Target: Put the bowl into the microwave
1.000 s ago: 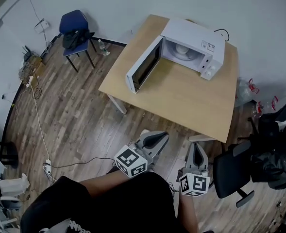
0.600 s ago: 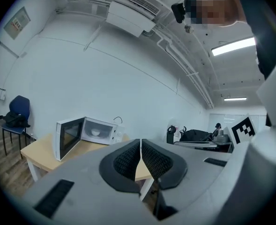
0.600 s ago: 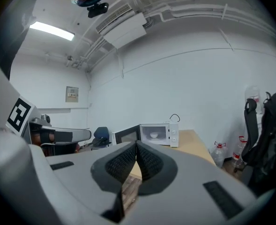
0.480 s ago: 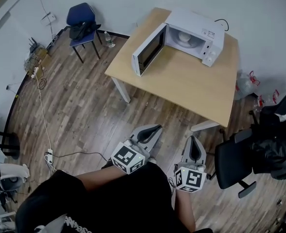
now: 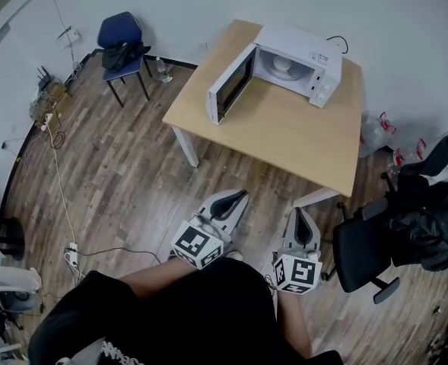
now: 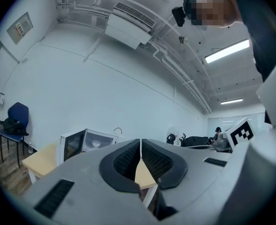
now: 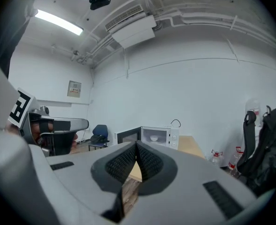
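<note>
A white microwave (image 5: 296,68) stands at the far end of the wooden table (image 5: 284,139), its door (image 5: 230,94) swung open to the left. A white bowl (image 5: 281,66) sits inside its cavity; it also shows in the left gripper view as a bowl (image 6: 96,144) and in the right gripper view as a bowl (image 7: 153,138). My left gripper (image 5: 237,198) and right gripper (image 5: 300,217) are held close to my body over the floor, well short of the table. Both are shut with nothing between the pads.
A blue chair (image 5: 122,48) with dark things on it stands at the back left. A black office chair (image 5: 364,253) and dark bags (image 5: 429,226) are at the right. Cables and a power strip (image 5: 71,255) lie on the wood floor at left.
The view has shifted slightly, so the table and microwave sit a little further off. Both grippers stay shut near my body and have barely moved.
</note>
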Available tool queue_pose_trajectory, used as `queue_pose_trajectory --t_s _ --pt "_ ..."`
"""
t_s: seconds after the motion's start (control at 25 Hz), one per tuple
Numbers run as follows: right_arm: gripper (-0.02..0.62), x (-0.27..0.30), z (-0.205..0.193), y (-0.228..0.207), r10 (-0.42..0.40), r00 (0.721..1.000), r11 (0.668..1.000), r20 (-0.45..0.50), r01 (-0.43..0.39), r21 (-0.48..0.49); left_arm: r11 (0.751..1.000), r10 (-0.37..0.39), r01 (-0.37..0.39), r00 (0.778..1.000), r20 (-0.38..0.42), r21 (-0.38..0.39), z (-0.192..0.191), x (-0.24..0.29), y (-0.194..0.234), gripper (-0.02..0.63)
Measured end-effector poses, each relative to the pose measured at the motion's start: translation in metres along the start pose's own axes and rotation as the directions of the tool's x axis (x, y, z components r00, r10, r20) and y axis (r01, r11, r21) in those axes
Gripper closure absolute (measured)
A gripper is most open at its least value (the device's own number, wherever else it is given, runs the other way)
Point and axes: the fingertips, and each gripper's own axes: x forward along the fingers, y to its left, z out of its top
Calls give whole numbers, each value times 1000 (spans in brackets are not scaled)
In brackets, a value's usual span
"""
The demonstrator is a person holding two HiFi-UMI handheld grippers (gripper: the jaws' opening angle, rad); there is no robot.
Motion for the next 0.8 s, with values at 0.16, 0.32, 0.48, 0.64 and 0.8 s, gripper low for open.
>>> queue_pose_trajectory --t_s 0.16,0.32,0.48,0.64,0.8 --pt "535 4 5 -1 -11 1000 999 9 11 -33 1000 12 -12 1000 10 2 3 -2 7 584" --pt "534 6 5 -8 -23 1000 999 7 23 -34 999 30 -30 1000 8 18 4 -3 9 584" --pt "535 6 -1 -9 -29 999 999 -22 28 -42 999 45 -45 999 3 23 4 -4 16 584" --pt "535 1 -7 -13 -30 999 999 -34 28 -40 997 71 -71 997 -24 -3 -1 -2 19 584" --pt "535 -4 -9 -23 -31 999 999 -31 29 -39 998 60 -59 998 -31 18 -6 4 11 584"
